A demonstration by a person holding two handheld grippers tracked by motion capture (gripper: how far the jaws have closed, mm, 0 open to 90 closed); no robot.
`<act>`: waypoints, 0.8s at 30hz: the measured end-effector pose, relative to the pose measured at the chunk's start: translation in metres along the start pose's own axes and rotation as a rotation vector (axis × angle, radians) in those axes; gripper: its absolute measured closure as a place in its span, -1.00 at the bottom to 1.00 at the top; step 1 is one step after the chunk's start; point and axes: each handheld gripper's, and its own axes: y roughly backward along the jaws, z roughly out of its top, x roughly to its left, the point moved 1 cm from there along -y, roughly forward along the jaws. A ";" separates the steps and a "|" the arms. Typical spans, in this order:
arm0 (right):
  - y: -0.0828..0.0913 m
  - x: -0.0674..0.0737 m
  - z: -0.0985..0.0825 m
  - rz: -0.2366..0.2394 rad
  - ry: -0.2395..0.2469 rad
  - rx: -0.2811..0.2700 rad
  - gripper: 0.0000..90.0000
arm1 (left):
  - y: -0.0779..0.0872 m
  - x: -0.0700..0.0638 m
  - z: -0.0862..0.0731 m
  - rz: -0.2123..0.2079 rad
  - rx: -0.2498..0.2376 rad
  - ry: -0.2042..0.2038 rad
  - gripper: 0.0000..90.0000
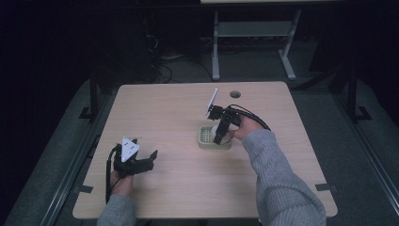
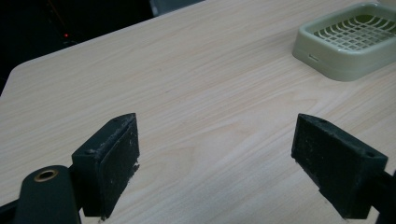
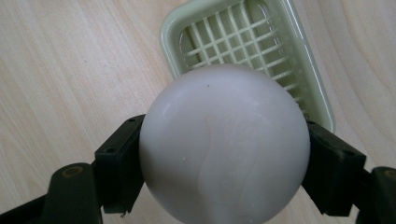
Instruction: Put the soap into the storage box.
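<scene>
A pale green soap dish [image 1: 209, 139] with a grid bottom sits right of the table's middle; it shows too as the soap dish [image 3: 252, 42] and the soap dish [image 2: 348, 39]. My right gripper [image 1: 220, 135] hangs over the dish's right part, pointing down, shut on a round white soap bar [image 3: 224, 144] held between both jaws just above the dish. My left gripper [image 1: 149, 157] rests near the table's front left, open, with bare table between its jaws; the left gripper [image 2: 215, 163] points toward the dish.
The light wooden table [image 1: 160, 117] has a round cable hole [image 1: 235, 94] at its far edge. A grey table frame [image 1: 254, 33] stands on the dark floor beyond. Bare tabletop lies between the two grippers.
</scene>
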 end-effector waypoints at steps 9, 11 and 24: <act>-0.004 -0.006 0.001 0.007 -0.017 0.011 -0.48 | 0.000 0.000 0.000 -0.003 -0.002 0.002 -0.67; -0.005 -0.007 0.001 0.003 -0.025 0.021 -0.48 | 0.000 0.000 0.000 -0.003 -0.001 0.002 -0.67; -0.005 -0.011 0.014 -0.008 -0.017 0.032 -0.48 | 0.000 0.000 0.000 -0.001 -0.010 0.009 -0.67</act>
